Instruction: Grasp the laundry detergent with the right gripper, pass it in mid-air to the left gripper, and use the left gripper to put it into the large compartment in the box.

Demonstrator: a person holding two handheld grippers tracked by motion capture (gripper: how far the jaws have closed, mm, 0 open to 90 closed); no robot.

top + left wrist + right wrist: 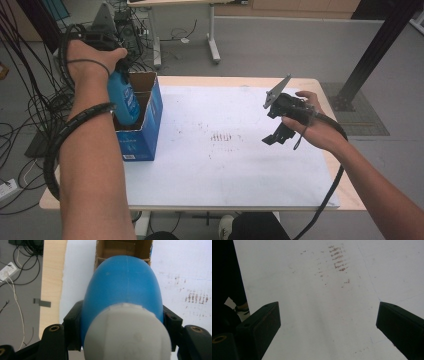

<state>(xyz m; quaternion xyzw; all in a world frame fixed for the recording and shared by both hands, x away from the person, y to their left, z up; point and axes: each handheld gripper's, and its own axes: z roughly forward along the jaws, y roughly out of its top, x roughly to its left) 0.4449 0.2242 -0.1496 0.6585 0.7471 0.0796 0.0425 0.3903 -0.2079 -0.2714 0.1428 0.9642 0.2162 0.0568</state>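
One blue bottle (123, 100) clamped in the left claw (117, 75), above the box (141, 131); right claw (278, 134) apart. Off-centre, it could snag the box's rim.

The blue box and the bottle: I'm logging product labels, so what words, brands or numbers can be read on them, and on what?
No text can be read.
Box: pale print on its blue front, too small and blurred to read.
Bottle: a pale label patch in the high view, blurred; in the left gripper view its blue body and white cap show no print.
White sheet: brown smudges, no writing.
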